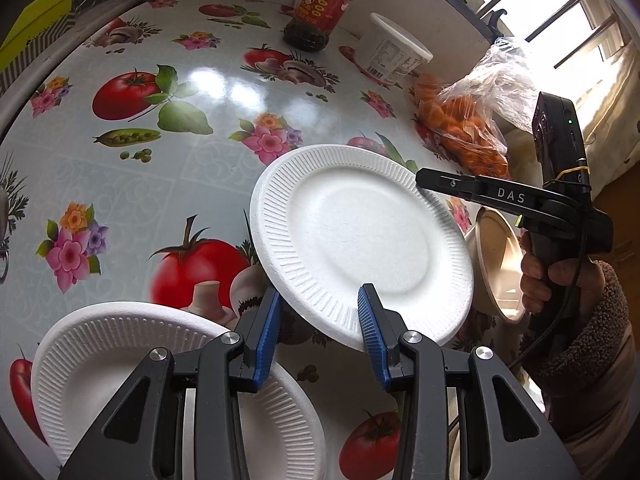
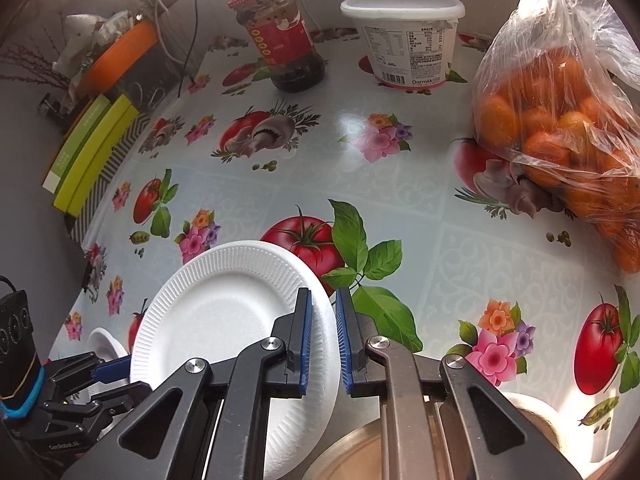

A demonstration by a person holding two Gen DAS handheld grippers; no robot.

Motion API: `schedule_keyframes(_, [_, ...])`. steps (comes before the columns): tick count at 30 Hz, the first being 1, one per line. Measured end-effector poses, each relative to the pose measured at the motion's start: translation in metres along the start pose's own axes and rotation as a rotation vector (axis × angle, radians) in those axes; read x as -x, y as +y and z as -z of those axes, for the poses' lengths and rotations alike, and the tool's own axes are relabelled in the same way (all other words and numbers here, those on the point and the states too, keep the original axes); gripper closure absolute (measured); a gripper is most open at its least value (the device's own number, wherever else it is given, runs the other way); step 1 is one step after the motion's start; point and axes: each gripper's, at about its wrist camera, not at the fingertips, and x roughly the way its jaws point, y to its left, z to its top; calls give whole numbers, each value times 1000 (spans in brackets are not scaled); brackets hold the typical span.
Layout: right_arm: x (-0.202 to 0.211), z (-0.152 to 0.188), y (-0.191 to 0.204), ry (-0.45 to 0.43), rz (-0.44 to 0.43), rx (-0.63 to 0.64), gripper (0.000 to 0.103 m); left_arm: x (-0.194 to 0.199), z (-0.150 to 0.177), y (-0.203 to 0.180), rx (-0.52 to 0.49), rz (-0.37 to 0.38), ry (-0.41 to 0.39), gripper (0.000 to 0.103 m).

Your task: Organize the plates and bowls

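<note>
A: Why is that plate (image 1: 360, 240) up in the air and tilted?

B: Both tools have it. The right tool (image 2: 324, 340) is nearly shut, its blue pads pinching the rim on one side. The left tool (image 1: 318, 336) stands partly open with the near rim between its fingers; whether its pads actually press, I can't tell. My guess is it steadies the plate for stacking.

A: Stacking where?

B: Likely onto the second plate (image 1: 120, 344), flat on the counter (image 1: 200, 168) just under the left tool. A tan bowl (image 1: 496, 264) sits near the hand (image 1: 556, 276) on the right tool, so bowls look like a separate pile.

A: Any writing?

B: "DAS" in white on the right tool's arm. The white tub (image 2: 404, 40) at the back reads "Oarmilk" above a barcode, as best I can make out. The jar (image 2: 280, 36) has a red label, print too small to read. A bag of oranges (image 2: 560, 128) stands beside the tub, well clear of the plates
</note>
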Motion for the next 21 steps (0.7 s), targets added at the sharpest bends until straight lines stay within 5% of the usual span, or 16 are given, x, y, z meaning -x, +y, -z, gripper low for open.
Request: schedule_keyframes(21, [37,25,57,-65,-80,63,92,58,29,20,-18,-47,-85,63])
